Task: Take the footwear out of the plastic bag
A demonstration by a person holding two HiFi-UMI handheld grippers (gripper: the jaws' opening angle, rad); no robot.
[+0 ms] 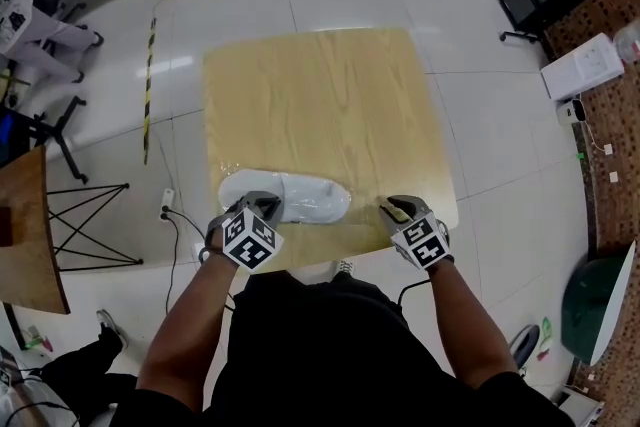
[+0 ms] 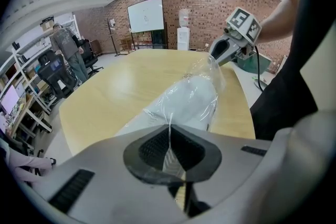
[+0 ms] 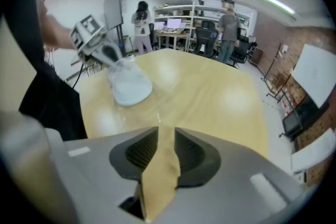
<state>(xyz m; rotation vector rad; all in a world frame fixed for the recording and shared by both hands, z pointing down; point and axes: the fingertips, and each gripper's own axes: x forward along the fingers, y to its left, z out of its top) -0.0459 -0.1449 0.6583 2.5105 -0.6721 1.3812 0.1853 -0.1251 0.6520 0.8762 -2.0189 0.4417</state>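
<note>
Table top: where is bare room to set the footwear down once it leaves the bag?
The whole far half of the table is bare, edge to edge. A bare strip lies between the plastic bag and the right gripper. Crowded: the near left edge, where the left gripper pinches the bag.

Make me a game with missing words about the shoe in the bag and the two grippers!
1. The left gripper pinches the plastic bag with its jaws ____.
2. The shoe inside the bag is ____ in colour.
3. The right gripper has ____ between its open jaws.
4. The bag lies on a ____ table.

Missing words: shut; white; nothing; wooden.
</note>
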